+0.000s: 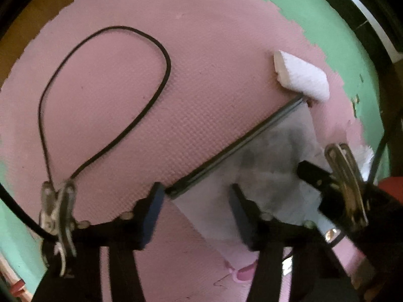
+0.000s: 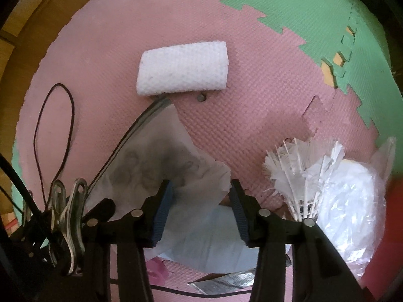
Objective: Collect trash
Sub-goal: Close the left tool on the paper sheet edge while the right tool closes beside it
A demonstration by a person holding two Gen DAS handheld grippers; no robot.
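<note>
A soiled white tissue (image 2: 176, 166) lies flat on the pink foam mat (image 2: 252, 105). My right gripper (image 2: 201, 198) is open, its fingers low on either side of the tissue's near edge. In the left wrist view the same tissue (image 1: 272, 156) lies under and beyond my open left gripper (image 1: 196, 196), which holds nothing. A folded white paper towel (image 2: 182, 66) lies farther off, also in the left wrist view (image 1: 302, 75). A thin grey rod (image 1: 234, 146) runs along the tissue's edge. A worn white shuttlecock (image 2: 299, 176) lies right of the right gripper.
A clear plastic bag (image 2: 352, 206) sits at the right beside a red object (image 2: 393, 214). A black cord loop (image 1: 100, 100) lies left on the mat. A silver wrapper (image 2: 226, 281) and a pink scrap (image 2: 156, 269) lie near. Green mat tiles (image 2: 314, 7) border the pink.
</note>
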